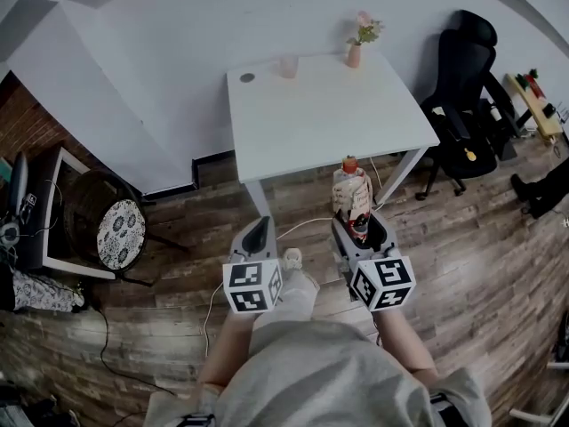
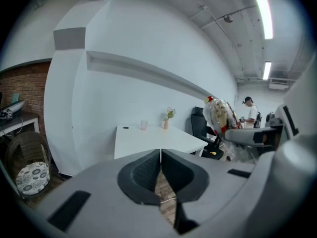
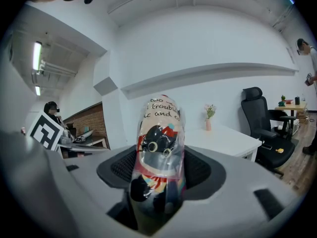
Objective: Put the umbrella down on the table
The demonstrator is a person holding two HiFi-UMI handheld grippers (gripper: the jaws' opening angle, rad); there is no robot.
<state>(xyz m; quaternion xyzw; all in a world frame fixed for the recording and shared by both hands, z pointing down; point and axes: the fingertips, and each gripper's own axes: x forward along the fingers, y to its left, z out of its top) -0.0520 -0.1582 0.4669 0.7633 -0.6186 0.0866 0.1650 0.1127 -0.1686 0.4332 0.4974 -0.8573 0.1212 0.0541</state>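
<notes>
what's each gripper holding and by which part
Right gripper: the folded umbrella, clamped near its lower end, the rest sticking up. Left gripper: nothing, jaws shut.

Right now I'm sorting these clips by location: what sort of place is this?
Likely an office or studio workroom: a white table with a small flower vase, a black office chair beside it, and plank flooring.

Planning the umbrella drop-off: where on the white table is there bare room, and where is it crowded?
The table is bare across its near and middle part, from front edge to the far-edge row. Crowded only there: dark disc at the far left corner, cup beside it, flower vase at far right. A bare gap lies between cup and vase.
</notes>
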